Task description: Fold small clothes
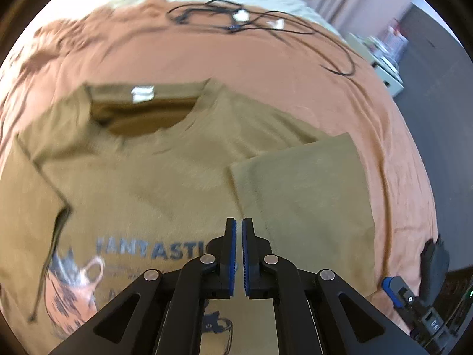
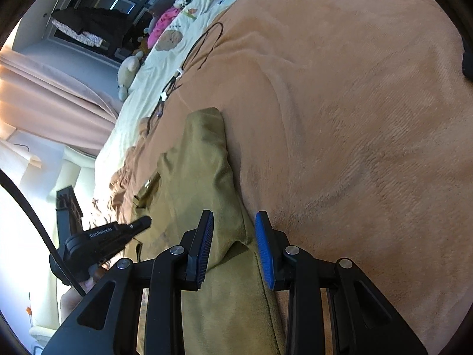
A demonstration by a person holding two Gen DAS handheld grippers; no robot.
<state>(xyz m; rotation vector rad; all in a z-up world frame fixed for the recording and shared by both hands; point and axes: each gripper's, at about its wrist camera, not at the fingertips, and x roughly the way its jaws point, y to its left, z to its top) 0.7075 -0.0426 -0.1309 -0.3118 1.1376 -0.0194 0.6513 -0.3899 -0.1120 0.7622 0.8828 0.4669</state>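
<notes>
My left gripper (image 1: 239, 222) hangs over the olive T-shirt (image 1: 147, 177), jaws all but closed, a thin slit between the blue pads and nothing caught there. The shirt lies flat, print side up, on the orange blanket (image 1: 266, 68). Its sleeve on the left of my view runs out past the frame edge. The printed word is partly covered by my gripper, and the drawing under it is blurred. The white neck label (image 1: 142, 93) is too smeared to read. The other sleeve (image 1: 307, 183) is folded in over the chest. A black cable (image 1: 266, 20) lies tangled on the blanket beyond the collar.

My right gripper (image 2: 233, 230) stands partly open over the shirt's edge (image 2: 207, 162). A raised fold sits between the pads; whether they press on it I cannot tell.
</notes>
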